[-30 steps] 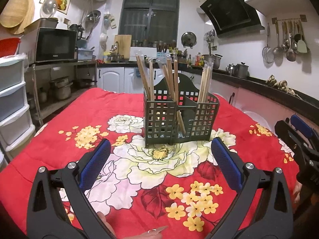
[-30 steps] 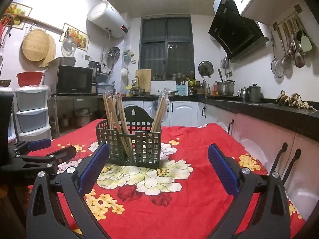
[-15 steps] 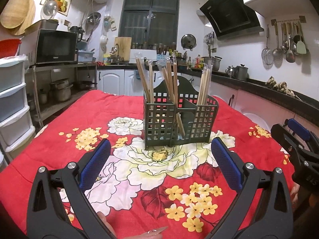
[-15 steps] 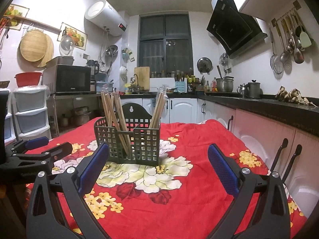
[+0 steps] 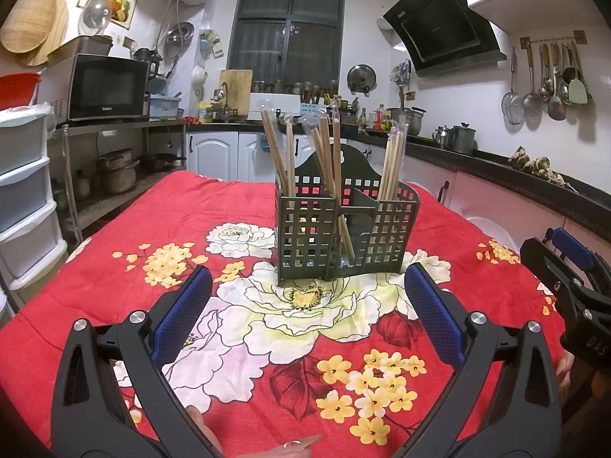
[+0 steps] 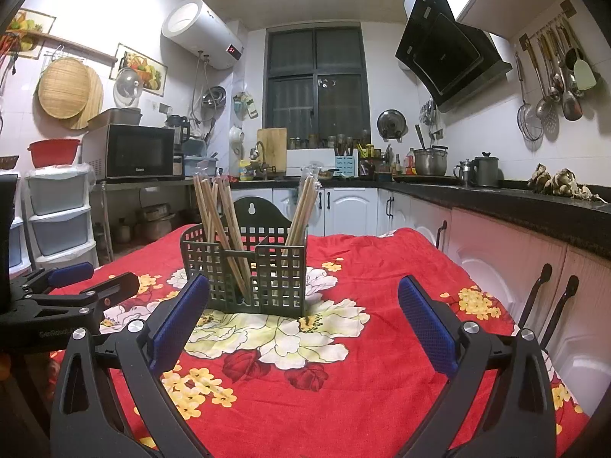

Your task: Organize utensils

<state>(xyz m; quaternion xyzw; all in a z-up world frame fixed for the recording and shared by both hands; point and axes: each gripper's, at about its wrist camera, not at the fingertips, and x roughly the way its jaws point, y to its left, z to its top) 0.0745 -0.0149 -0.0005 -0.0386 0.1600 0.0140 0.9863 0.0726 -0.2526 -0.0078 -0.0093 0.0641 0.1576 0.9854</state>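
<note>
Wooden chopsticks (image 5: 329, 160) stand upright and leaning in a dark green perforated plastic holder (image 5: 343, 236), split among its compartments, on the red floral tablecloth (image 5: 229, 206). The left gripper (image 5: 307, 294) and right gripper (image 6: 303, 305) both gape wide with nothing held, well short of the holder. Since a second ago, both views have drawn slightly closer.

Chopsticks' (image 5: 328, 168) lower ends hidden behind holder (image 5: 343, 236) grid walls. Right claw (image 5: 573, 267) cut off at right edge of left-wrist frame, its tips out of view. Fingertips (image 5: 301, 442) cropped at bottom edge. Counter jars too small to identify.
</note>
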